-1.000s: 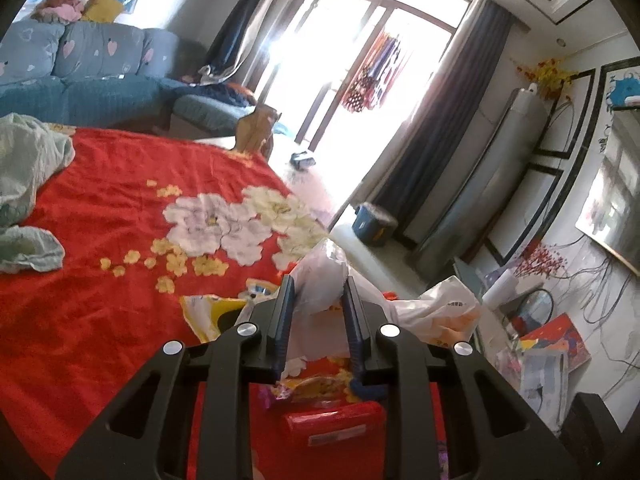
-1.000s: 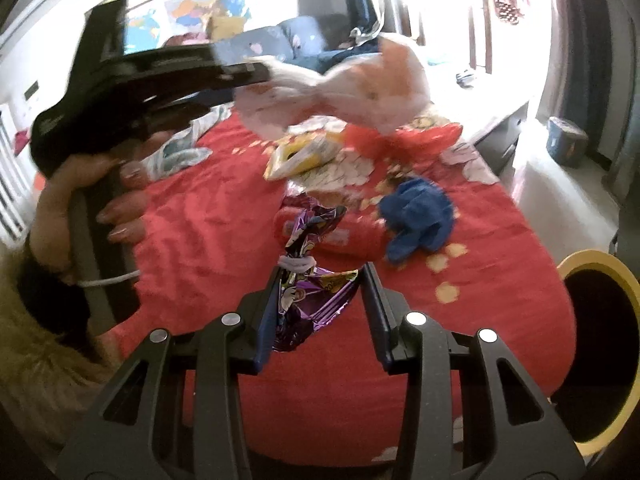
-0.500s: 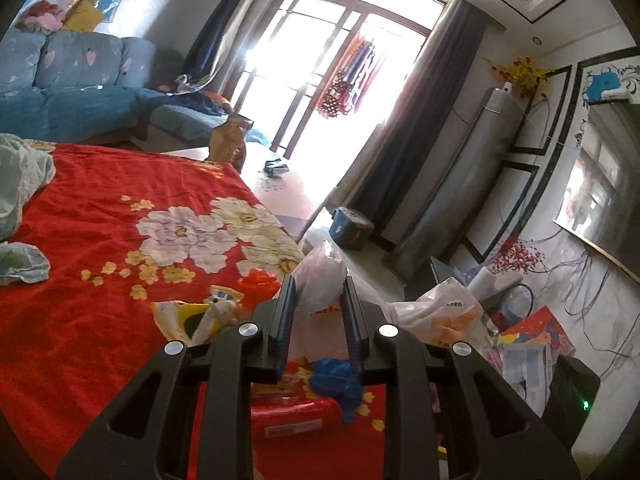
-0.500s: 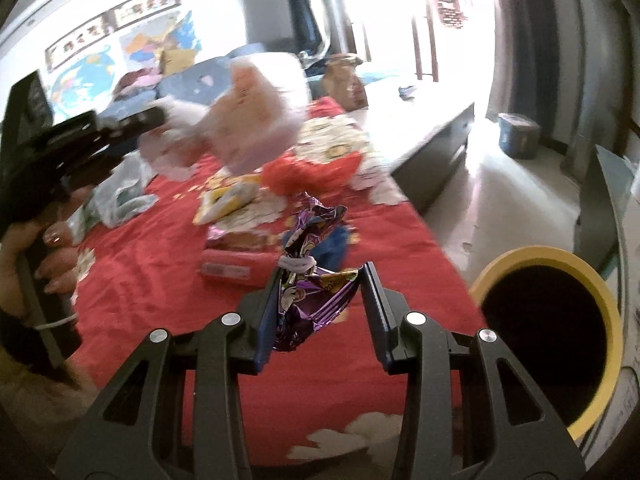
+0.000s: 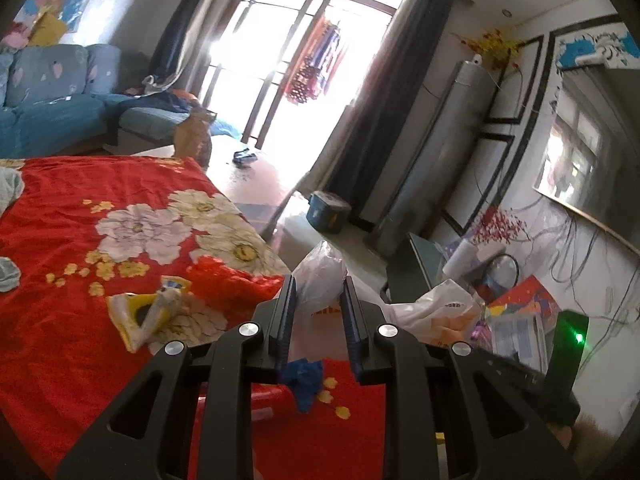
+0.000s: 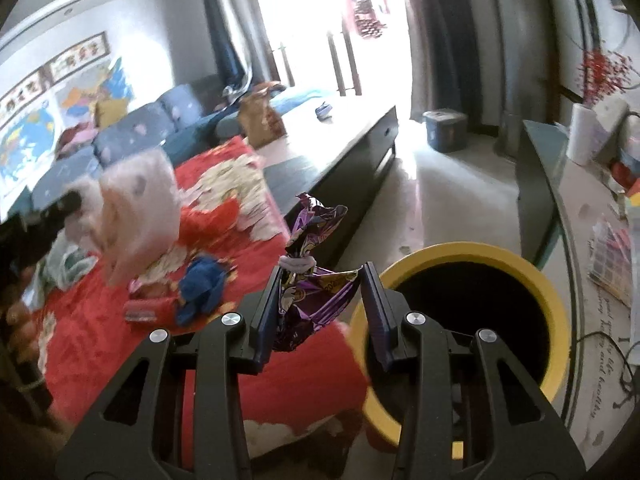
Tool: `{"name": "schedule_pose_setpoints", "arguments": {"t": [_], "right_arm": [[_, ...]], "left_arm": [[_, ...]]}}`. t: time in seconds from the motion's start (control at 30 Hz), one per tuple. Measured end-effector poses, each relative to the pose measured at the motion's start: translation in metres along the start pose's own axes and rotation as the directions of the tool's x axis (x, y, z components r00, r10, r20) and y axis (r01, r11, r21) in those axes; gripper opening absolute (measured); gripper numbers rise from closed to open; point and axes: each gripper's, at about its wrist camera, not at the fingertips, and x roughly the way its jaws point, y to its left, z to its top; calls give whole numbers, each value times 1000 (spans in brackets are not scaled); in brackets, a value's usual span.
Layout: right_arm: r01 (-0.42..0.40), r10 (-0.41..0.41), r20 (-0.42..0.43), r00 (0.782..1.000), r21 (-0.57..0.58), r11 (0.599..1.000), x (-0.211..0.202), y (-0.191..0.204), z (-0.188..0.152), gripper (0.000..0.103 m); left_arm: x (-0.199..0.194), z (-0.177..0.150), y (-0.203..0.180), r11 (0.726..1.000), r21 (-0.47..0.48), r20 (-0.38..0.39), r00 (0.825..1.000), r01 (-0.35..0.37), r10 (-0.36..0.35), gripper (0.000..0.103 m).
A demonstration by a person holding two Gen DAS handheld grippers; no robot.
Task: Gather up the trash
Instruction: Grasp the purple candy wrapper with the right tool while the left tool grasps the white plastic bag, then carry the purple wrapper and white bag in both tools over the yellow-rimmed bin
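Right-wrist view, far left edge: left gripper (image 6: 66, 204), blurred, clamped on a crumpled white translucent plastic bag (image 6: 136, 216) with orange print, held up over the red floral cloth (image 6: 92, 344). Person's hand (image 6: 16, 312) dim at lower left.

Left-centre on that cloth: flat red snack packet (image 6: 140, 312) and a crumpled blue wrapper (image 6: 202, 286), both loose, not collected yet.

Centre: right gripper (image 6: 322, 304) jaws partly closed, pinching a crinkled purple foil snack wrapper (image 6: 312, 280). Wrapper's long axis runs up and away out of the jaws, tied waist just above the pads.

Right of centre, low: yellow-rimmed round bin (image 6: 556, 308), dark mouth open. Key relation: bin mouth sits just right of and below the right jaws, so the purple wrapper is not quite over the opening; probably needs a short shift rightward before release. Right hand looks clearly nearer the bin than the left.

Left-wrist view: yellow-and-white torn wrapper (image 5: 140, 312) lower left on the cloth, then the left jaws nearly shut on the white bag at bottom centre, bag bulging up past the fingertips. Bin not visible here. Cluttered low table (image 5: 516, 320) at the right.
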Motion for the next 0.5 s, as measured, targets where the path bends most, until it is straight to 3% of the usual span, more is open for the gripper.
{"name": "schedule_pose_setpoints", "arguments": {"t": [0.5], "right_arm": [[61,-69,58,996,125,990,-13,-49,8,32]], "left_arm": [[30,-17,-48,992,119,-81,996,49,-40,22]]}}
